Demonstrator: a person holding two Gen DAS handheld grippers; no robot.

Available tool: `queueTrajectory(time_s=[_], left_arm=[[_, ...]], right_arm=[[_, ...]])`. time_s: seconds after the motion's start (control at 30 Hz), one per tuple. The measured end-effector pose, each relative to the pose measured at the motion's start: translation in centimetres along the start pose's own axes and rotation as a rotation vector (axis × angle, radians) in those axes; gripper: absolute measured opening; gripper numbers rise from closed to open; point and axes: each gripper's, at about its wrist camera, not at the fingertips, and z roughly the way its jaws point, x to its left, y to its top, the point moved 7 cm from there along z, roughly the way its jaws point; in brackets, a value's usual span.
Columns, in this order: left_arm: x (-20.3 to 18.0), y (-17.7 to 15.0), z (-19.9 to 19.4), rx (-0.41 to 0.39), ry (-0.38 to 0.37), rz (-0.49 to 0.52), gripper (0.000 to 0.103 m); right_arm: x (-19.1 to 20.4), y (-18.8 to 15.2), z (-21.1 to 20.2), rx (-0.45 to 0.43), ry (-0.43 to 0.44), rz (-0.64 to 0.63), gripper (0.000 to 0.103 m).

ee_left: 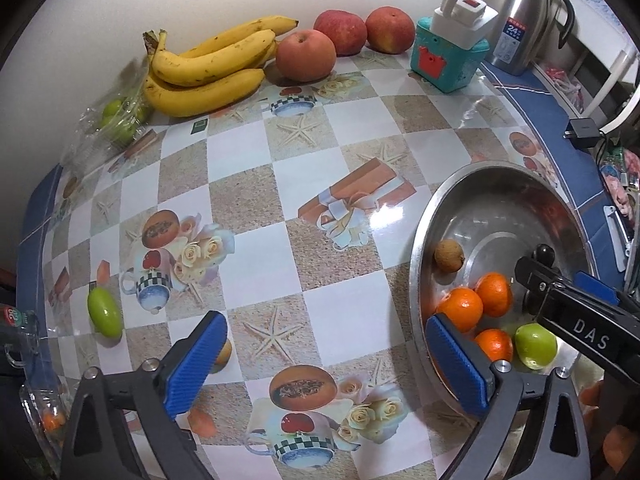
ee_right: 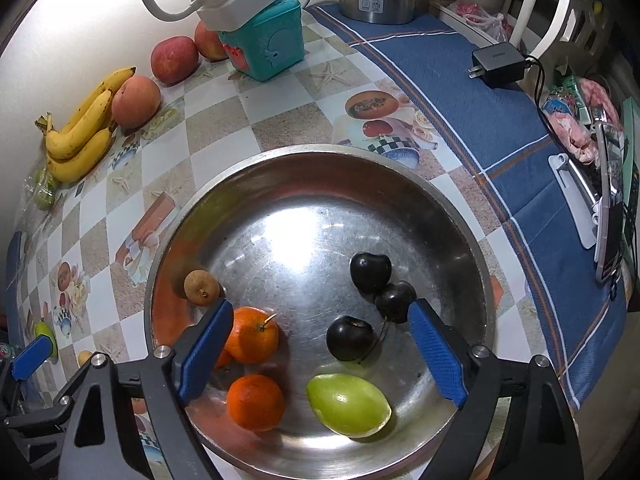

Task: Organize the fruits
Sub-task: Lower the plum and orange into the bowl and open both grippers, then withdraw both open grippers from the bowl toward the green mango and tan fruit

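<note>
Both tongs stand wide with nothing gripped: left tongs (ee_left: 324, 364) over the glossy checkered table (ee_left: 256, 200), right tongs (ee_right: 322, 354) above the round steel basin (ee_right: 316, 160) holding orange tangerines (ee_right: 252, 334), dark cherries (ee_right: 370, 266), a green oval fruit (ee_right: 348, 404) and a brown longan (ee_right: 200, 286). Yellow bananas (ee_left: 208, 76) and red apples (ee_left: 306, 54) line the white wall at upper left; another green fruit (ee_left: 104, 312) lies at left.

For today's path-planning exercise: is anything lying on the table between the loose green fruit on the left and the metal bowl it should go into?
Nothing visible blocks it. Between the green fruit and the metal bowl lies only bare patterned tablecloth. The open left gripper hangs above that stretch, holding nothing.
</note>
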Motion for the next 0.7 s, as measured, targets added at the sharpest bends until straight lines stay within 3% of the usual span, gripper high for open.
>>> queueTrajectory(time_s=[0.37, 0.47, 0.7], left_arm=[[0.6, 0.0, 0.4, -0.009, 0.015, 0.0, 0.103], [0.9, -0.1, 0.7, 0.0, 0.023, -0.007, 0.103], [2.0, -0.5, 1.7, 0.024, 0.06, -0.029, 0.103]], right_arm=[[-0.2, 0.1, 0.0, -0.013, -0.011, 0.001, 0.09], [0.0, 0.2, -0.1, -0.02, -0.026, -0.014, 0.102], [0.5, 0.2, -0.5, -0.048, -0.051, -0.052, 0.102]])
